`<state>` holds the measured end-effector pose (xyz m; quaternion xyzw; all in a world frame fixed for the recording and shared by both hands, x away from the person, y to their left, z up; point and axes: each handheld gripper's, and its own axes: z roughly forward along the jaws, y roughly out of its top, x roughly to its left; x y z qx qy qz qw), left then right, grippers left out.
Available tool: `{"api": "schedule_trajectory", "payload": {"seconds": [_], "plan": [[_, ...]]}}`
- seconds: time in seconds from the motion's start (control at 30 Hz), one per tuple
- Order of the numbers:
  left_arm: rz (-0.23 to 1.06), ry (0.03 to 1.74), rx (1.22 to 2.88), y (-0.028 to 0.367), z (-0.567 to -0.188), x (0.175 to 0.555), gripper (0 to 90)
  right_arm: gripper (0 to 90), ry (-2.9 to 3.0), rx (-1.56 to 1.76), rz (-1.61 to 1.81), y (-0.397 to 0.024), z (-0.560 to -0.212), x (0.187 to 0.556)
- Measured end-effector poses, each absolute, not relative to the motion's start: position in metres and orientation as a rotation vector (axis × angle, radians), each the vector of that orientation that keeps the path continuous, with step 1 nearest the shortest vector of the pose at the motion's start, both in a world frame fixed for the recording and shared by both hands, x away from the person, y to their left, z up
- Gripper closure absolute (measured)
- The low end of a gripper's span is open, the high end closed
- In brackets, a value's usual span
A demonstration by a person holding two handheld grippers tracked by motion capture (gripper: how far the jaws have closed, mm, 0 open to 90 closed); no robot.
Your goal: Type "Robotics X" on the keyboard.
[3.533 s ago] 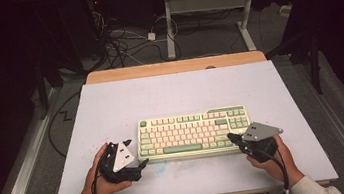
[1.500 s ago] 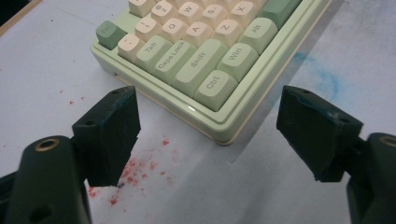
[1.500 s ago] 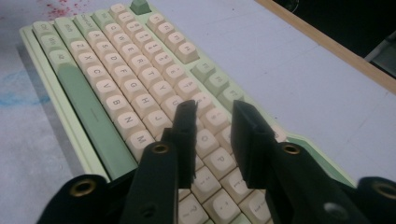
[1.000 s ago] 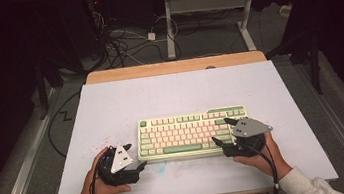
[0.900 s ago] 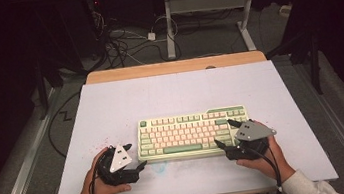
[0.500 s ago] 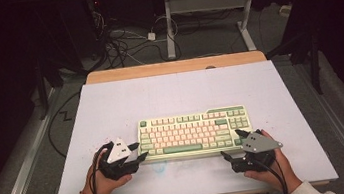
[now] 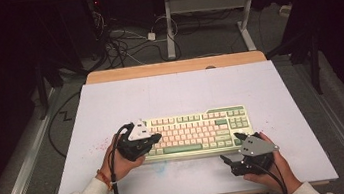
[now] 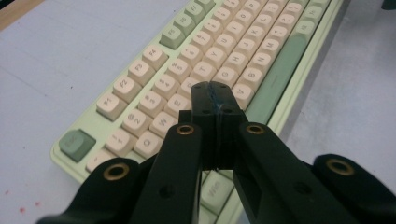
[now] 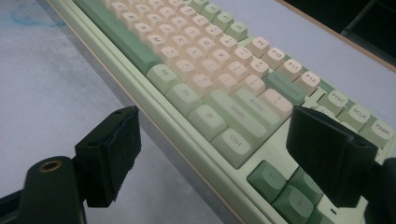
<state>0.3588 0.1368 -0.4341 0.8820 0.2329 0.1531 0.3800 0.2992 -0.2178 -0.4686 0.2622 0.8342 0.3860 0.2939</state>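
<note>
High view: a pale lavender desk with a wooden back edge, cables on the dark floor behind. The keyboard lies near its front. Left gripper fingers have just closed together, nothing between, over the keyboard's left end; right gripper fingers stand apart at its right front corner.

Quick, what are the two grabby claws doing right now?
Left gripper: jaws have just closed, shut with nothing between them, above the keyboard.
Right gripper: open, holding nothing, at the keyboard's front right corner.

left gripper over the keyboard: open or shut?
Shut. The left gripper has just been closing; its pads meet with nothing between them, above the keyboard letter keys.
</note>
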Motion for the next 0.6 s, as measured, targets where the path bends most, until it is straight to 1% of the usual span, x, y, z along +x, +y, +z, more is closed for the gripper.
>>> {"api": "schedule_trajectory", "payload": {"seconds": [0.33,0.6], "plan": [[0.351,0.591,2.317,0.102,-0.437,0.38,87.6,18.3,2.226,0.695,1.02,-0.218,-0.47,0.299],[0.361,0.596,2.357,0.082,-0.444,0.394,87.6,18.5,2.233,0.681,1.013,-0.217,-0.471,0.299]]}}
